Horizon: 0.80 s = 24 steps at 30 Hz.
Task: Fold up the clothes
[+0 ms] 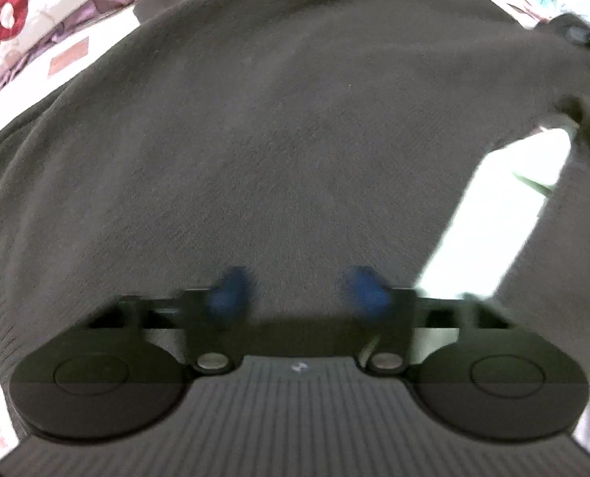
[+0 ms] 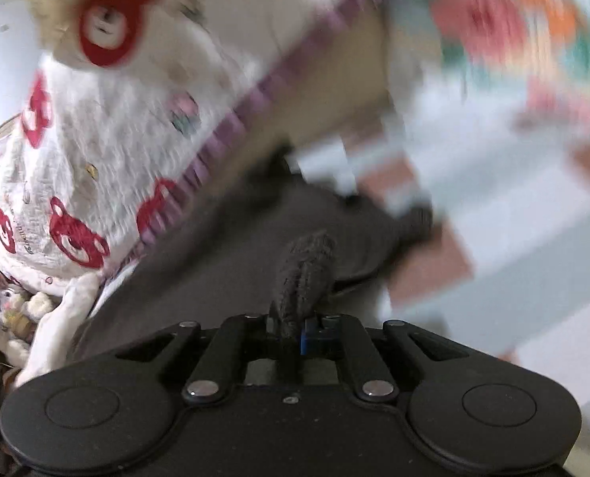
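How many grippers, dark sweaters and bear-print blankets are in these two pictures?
Grippers: 2, left gripper open, right gripper shut on the sweater
Dark sweaters: 1
Bear-print blankets: 1, the blanket
Total: 4

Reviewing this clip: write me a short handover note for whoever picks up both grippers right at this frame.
Left gripper: open, blue fingertips apart above the dark grey sweater, holding nothing.
Right gripper: shut on a bunched ribbed edge of the sweater, lifted off the bed.
Sweater lies mostly spread over the patterned bedsheet; a bear-print quilt is piled beside it.
Done: one edge picked up. No finished fold shows.
Left: probably carry the held edge across, lay it down, and fold the rest. Views are blurred.
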{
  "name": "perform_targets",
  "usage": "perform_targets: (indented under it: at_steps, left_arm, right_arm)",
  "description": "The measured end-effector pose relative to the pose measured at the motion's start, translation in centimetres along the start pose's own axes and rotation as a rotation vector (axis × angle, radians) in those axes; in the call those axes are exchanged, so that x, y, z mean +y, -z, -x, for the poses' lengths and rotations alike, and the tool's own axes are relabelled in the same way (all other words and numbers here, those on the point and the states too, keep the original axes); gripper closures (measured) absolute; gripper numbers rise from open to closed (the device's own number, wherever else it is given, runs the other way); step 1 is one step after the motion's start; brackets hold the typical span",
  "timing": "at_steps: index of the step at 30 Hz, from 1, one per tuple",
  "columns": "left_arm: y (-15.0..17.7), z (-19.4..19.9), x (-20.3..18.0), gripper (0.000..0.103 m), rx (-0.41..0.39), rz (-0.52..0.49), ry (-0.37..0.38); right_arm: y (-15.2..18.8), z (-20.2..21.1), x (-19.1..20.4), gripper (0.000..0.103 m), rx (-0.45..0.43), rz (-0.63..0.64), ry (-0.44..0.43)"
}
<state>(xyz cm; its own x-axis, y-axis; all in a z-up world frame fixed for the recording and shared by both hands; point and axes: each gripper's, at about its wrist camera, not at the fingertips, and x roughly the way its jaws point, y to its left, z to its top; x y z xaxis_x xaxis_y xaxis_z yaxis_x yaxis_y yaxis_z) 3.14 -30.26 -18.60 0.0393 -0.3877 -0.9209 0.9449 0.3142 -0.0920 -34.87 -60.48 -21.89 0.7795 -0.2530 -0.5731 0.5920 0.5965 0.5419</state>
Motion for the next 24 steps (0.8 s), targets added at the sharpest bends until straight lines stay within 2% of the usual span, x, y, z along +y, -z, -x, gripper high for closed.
perform_targets:
  at_steps: [4,7,10,11,12,14,16,18,21,24]
  left_arm:
    - [0.2,0.8,0.4,0.097,0.058,0.008,0.007]
    - [-0.3,1.1,0.4,0.096,0.059,0.025,0.042]
    - [-1.6,2.0,0.0,0.091,0.002,0.058,0.101]
    - [-2.2,2.4,-0.4,0.084,-0.029,0.063,0.124]
    - [-2.8,2.8,-0.8,0.076,-0.06,0.067,0.148]
    - [-4.1,3.2,-1.8,0.067,-0.121,0.066,0.169]
    - [-5.7,2.7,-3.2,0.063,-0.171,0.047,0.16]
    - [-7.5,1.7,-4.6,0.062,-0.21,0.029,0.147]
    - [-10.7,-0.9,-6.5,0.062,-0.24,0.028,0.123]
    - [-13.6,-3.2,-8.1,0.062,-0.266,0.06,0.103]
  right_arm:
    - [0.6,1.2,0.3,0.097,0.049,0.042,0.073]
    - [1.1,2.1,0.6,0.096,0.085,0.074,0.128]
    - [1.5,3.1,0.8,0.088,0.122,0.106,0.182]
    - [1.7,3.4,0.9,0.085,0.134,0.116,0.201]
    - [1.2,4.0,0.9,0.084,0.124,0.122,0.205]
    - [-0.5,5.6,0.7,0.083,0.073,0.125,0.195]
    - [-2.3,7.2,0.6,0.082,0.022,0.128,0.185]
    - [-4.3,8.1,-0.1,0.08,-0.044,0.087,0.126]
    - [-7.3,4.9,-0.3,0.08,-0.022,0.089,0.114]
    - [-9.3,-0.5,-1.0,0.08,0.055,0.113,0.13]
